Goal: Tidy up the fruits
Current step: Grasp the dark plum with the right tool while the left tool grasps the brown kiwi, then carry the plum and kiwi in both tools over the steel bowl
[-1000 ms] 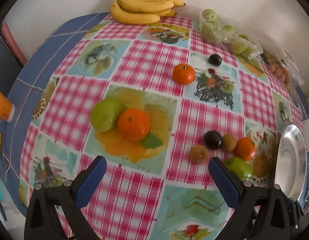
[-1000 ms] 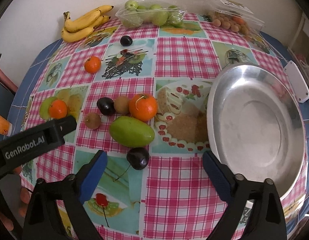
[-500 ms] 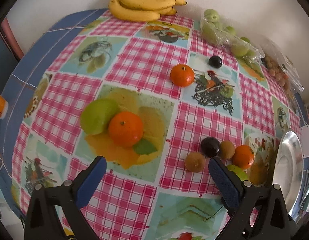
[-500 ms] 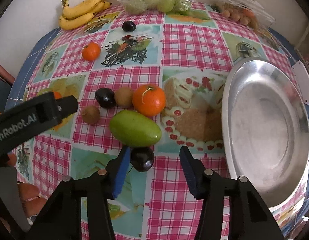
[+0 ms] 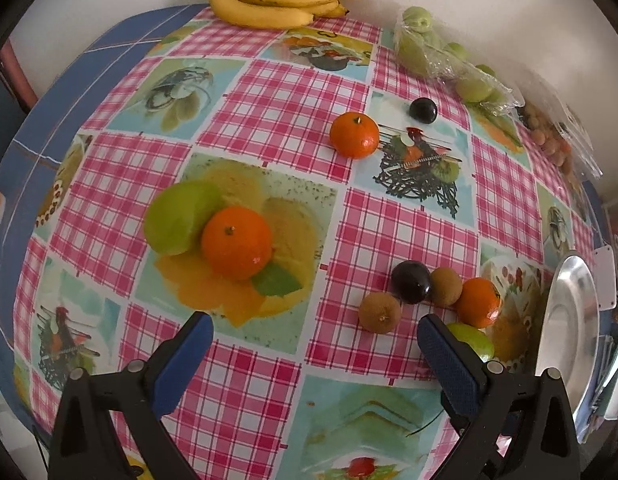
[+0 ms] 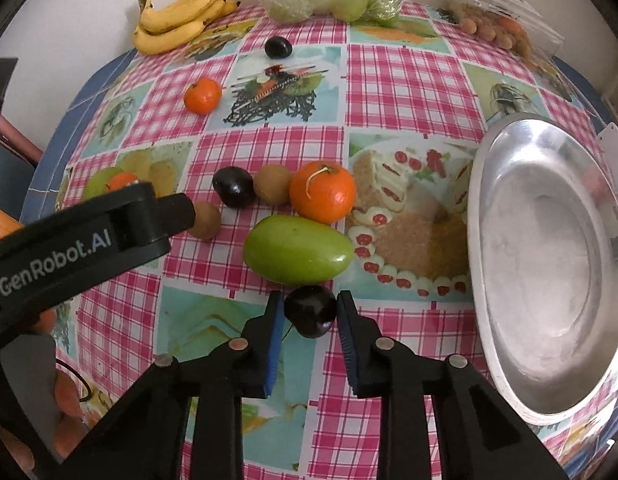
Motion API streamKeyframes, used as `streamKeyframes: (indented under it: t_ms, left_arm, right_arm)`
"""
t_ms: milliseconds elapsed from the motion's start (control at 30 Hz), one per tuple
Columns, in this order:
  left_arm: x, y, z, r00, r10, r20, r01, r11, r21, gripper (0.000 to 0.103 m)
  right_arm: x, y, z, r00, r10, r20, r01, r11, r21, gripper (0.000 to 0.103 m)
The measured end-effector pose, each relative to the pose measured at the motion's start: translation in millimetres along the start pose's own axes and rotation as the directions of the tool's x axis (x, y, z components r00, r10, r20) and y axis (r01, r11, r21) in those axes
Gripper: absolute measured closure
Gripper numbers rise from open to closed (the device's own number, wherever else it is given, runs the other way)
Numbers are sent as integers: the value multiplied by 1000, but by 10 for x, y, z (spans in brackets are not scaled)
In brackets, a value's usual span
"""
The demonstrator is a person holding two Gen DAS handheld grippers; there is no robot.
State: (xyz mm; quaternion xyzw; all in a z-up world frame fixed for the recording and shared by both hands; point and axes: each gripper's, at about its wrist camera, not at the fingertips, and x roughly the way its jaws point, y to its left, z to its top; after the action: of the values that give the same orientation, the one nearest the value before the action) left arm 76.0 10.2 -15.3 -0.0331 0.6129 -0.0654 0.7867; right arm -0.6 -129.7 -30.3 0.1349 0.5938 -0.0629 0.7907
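Observation:
My right gripper (image 6: 310, 300) points down at the table, its jaws closing, and both blue pads press on a dark plum (image 6: 310, 312). Just beyond the plum lies a green mango (image 6: 299, 254), then an orange (image 6: 323, 192), a kiwi (image 6: 273, 184), a second dark plum (image 6: 233, 187) and another kiwi (image 6: 205, 220). The steel plate (image 6: 549, 260) sits bare at the right. My left gripper (image 5: 313, 322) hangs open over the tablecloth with nothing between its fingers. An orange (image 5: 237, 242) leaning on a green fruit (image 5: 177, 216) lies beyond it.
Bananas (image 5: 281, 0), a bag of green fruit (image 5: 441, 60) and a bag of small brown fruit (image 6: 497, 28) line the far wall. A small orange (image 5: 353, 135) and a plum (image 5: 423, 110) sit mid-table. The left gripper's black body (image 6: 81, 240) crosses the right view.
The right jaws went from wide apart to closed on the dark plum, and that gripper came a little nearer to it. The left gripper stayed open and hardly moved.

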Motion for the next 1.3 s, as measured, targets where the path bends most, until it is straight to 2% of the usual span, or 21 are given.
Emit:
streamKeyframes:
  t_ms: [133,233,400,467,567,700,867,967,1300]
  left_arm:
    - [-28,5,-3,1000,-11,5,11,1000,0,0]
    - [-60,-18,-1,999,-33,16,33,999,9,4]
    - [-24,-84,9,997,-76,2,76,997,32,26]
    - [12,-120,4,995,-97,-9,97,994,39,42]
    - [76,-182,3,994,-108,-15,108,993,52,53]
    - [140,-251,43,994,-109,-12,110,992,64,56]
    - [164,-276,56,992,-126,-20,127,989,70,69]
    - [188,-313,64,992,-124,-19,125,989,83,73]
    - [208,-319,62,991,-135,-23,136,987,85,74]
  right_arm:
    - [-149,-46,22,999,19,39,-19,1000,20,76]
    - [-265,-94,31,997,2,75,-5,999,42,76]
    - [-366,-198,48,995,-7,99,-1,997,78,76]
    - [-380,-223,49,995,-3,96,-5,996,87,76]
    - [-380,-231,61,996,-2,94,-7,996,90,76]
    - [-394,-244,50,995,0,96,-8,996,89,76]
    - [-397,-245,53,995,2,97,-10,996,88,76]
    - [-409,-249,63,995,3,101,-12,996,91,76]
    - [-428,-255,63,994,9,106,-19,996,92,76]
